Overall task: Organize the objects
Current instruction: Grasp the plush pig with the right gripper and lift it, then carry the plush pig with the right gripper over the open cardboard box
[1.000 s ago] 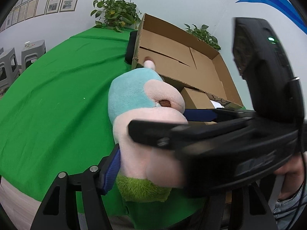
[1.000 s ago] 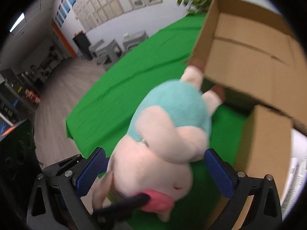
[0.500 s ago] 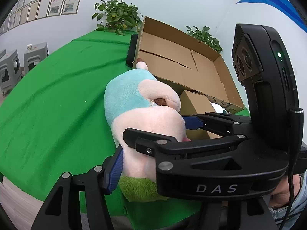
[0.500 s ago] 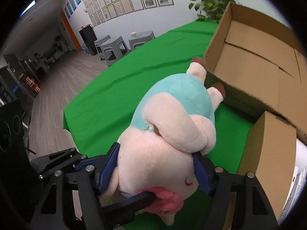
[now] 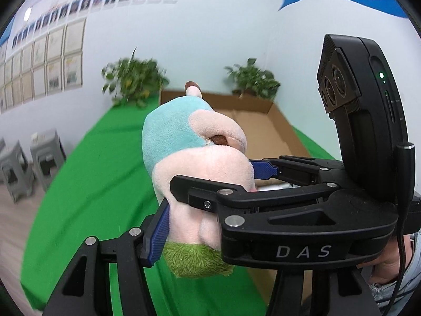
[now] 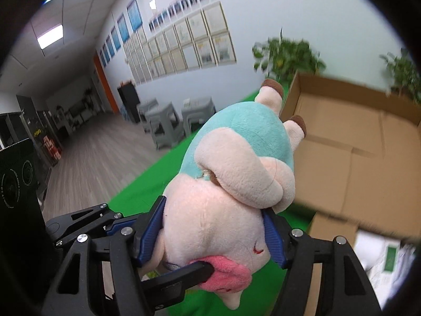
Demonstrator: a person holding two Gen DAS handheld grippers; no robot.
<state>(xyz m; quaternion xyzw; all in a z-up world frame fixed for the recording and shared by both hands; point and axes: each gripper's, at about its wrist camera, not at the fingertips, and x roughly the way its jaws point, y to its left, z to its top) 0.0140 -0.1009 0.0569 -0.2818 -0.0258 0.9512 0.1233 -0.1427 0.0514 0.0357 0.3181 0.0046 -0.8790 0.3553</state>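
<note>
Plush toy (image 6: 223,184) held above green surface (image 5: 86,184), long axis pointing away from cameras, feet toward open cardboard box (image 6: 368,144), head nearest. Right gripper (image 6: 213,234) fingers closing, pinching head sides. Left gripper (image 5: 208,210) fingers also pinching head. Since earlier frame: toy lifted higher, right fingers narrowed from spread.

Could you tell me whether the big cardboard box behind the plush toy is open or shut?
Open: the cardboard box shows its bare inner floor and walls.
</note>
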